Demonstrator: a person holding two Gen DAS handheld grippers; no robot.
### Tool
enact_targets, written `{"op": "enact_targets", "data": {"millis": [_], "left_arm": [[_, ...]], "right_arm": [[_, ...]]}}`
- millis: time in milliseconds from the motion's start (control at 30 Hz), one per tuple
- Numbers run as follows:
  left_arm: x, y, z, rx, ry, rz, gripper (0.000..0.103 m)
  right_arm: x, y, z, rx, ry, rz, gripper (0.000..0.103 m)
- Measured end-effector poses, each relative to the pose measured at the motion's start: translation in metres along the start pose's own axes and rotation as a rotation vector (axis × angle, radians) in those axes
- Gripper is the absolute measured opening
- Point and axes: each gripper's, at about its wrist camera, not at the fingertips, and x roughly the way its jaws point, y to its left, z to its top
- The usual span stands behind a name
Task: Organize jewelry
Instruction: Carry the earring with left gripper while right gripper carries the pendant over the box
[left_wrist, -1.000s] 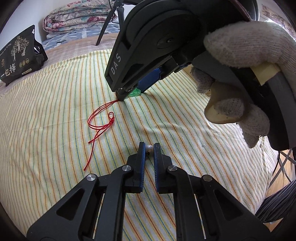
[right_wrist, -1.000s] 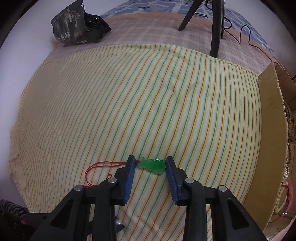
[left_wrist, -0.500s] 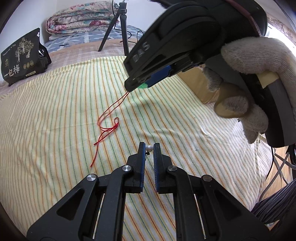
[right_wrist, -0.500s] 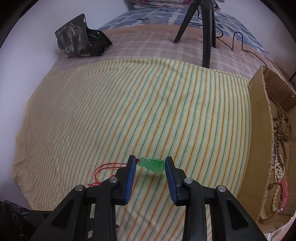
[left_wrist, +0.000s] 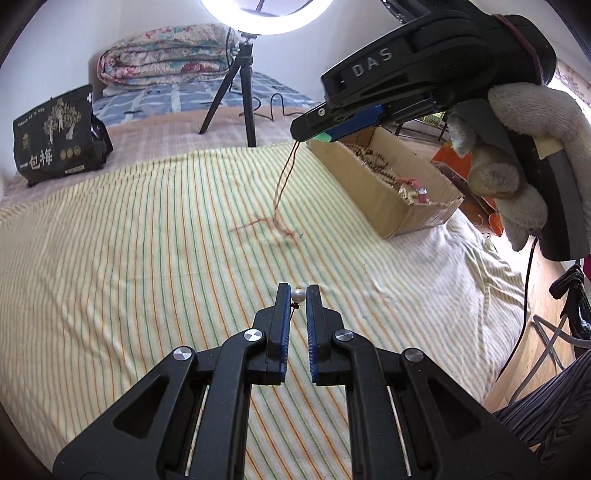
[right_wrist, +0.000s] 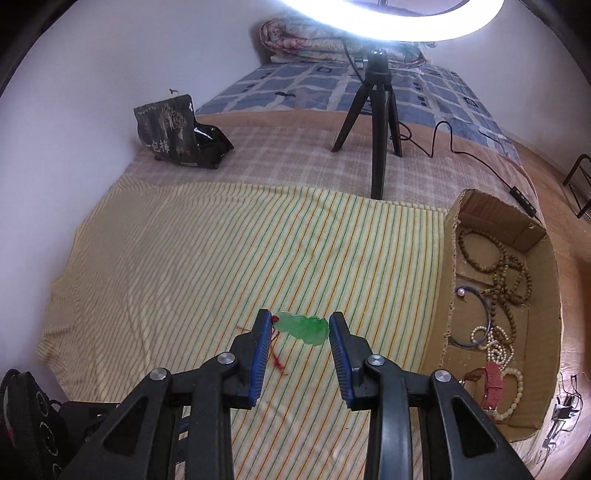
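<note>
Pendant (right_wrist: 303, 328) lifted off cloth (right_wrist: 221, 258) in right gripper (right_wrist: 298, 332), left gripper (left_wrist: 298, 295) pinching pearl (left_wrist: 298, 294)

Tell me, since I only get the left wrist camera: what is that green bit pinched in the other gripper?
Observer: In the right wrist view, the right gripper clamps a carved green pendant by its two ends, with a red cord tied at its left end.
Operator: What is inside the cardboard box?
Observer: Seen from above, the cardboard box holds brown bead strands, white bead strands and a red strap.
Operator: My left gripper grips a pearl. Any like it there?
Observer: Yes, a dark bangle in the box carries one pale round bead.
</note>
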Motion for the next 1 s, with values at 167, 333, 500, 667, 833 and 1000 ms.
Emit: {"op": "enact_targets", "data": {"millis": [167,333,500,667,833,1000], "left_arm": [[-0.006,-0.004,0.015,0.024,-0.027,-0.001,0.006],[-0.009,-0.013,0.029,0.040,-0.044,-0.012,0.006],[-0.009,-0.028,0.044,0.070,-0.052,-0.019,0.006],[-0.006,-0.042,0.059,0.090,-0.064,-0.033,0.006],[0.001,-0.060,0.076,0.116,-0.077,-0.051,0.006],[0.014,-0.078,0.090,0.153,-0.085,-0.053,0.006]], "right_arm": [[-0.031,-0.009,0.004,0.003,-0.051,-0.001,0.032],[-0.057,-0.018,0.008,-0.011,-0.086,-0.030,0.032],[-0.075,-0.035,0.007,-0.006,-0.110,-0.062,0.032],[-0.092,-0.054,0.003,0.008,-0.131,-0.097,0.032],[-0.106,-0.075,0.001,0.025,-0.145,-0.131,0.032],[-0.115,-0.100,-0.002,0.057,-0.159,-0.154,0.032]]}}
